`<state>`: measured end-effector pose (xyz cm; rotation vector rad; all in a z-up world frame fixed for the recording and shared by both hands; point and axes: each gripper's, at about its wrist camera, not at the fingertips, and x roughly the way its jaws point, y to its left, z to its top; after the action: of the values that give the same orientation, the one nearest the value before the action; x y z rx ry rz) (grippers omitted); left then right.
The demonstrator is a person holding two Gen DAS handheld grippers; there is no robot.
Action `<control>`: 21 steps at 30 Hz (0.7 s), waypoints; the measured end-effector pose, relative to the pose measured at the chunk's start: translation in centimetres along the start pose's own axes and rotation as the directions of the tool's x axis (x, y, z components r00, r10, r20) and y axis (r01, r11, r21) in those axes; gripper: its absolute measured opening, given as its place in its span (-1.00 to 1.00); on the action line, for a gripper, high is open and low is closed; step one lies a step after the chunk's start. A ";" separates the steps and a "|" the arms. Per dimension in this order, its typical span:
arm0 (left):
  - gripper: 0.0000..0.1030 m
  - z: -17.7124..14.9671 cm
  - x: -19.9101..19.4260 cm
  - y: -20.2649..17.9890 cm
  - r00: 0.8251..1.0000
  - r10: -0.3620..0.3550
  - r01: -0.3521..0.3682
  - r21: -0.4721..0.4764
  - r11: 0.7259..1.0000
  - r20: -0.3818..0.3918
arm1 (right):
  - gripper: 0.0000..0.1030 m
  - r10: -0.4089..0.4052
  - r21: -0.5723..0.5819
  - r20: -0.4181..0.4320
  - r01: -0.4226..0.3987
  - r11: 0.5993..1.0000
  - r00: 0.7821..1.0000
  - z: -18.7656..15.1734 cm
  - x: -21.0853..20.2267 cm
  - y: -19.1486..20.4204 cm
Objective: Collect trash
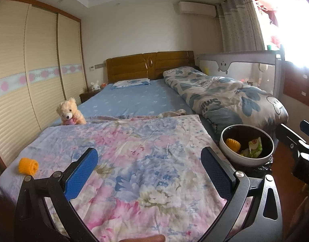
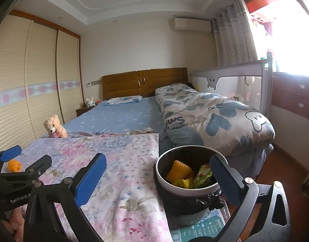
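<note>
An orange foam fruit net (image 1: 28, 166) lies on the floral blanket (image 1: 134, 161) at its near left corner; the right wrist view shows the same net (image 2: 14, 165) far left. A white bin (image 1: 246, 145) with a black liner stands beside the bed's right edge, holding another orange net (image 1: 233, 144) and a green wrapper (image 1: 255, 144). My left gripper (image 1: 152, 173) is open over the blanket, with the net lying left of its left finger. My right gripper (image 2: 160, 179) is open with nothing held, close to the bin (image 2: 189, 173), its right finger (image 2: 225, 179) in front of the rim.
A teddy bear (image 1: 69, 112) sits at the blanket's far left edge. A rolled quilt (image 1: 225, 94) lies along the bed's right side by a grey bed rail (image 1: 239, 60). Wardrobe doors (image 1: 23, 76) line the left wall. A printed sheet (image 2: 200, 225) lies under the bin.
</note>
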<state>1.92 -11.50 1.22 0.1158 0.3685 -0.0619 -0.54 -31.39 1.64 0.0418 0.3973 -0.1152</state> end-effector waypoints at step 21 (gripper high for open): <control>1.00 -0.2 0.0 -0.1 1.000 -0.003 0.003 0.001 1.000 -0.007 | 1.00 0.000 -0.004 -0.005 0.000 1.000 1.000 -0.1 0.1 0.1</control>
<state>1.81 -11.53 1.05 0.1163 0.3755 -0.0647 -0.50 -31.31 1.57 0.0380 0.4029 -0.1147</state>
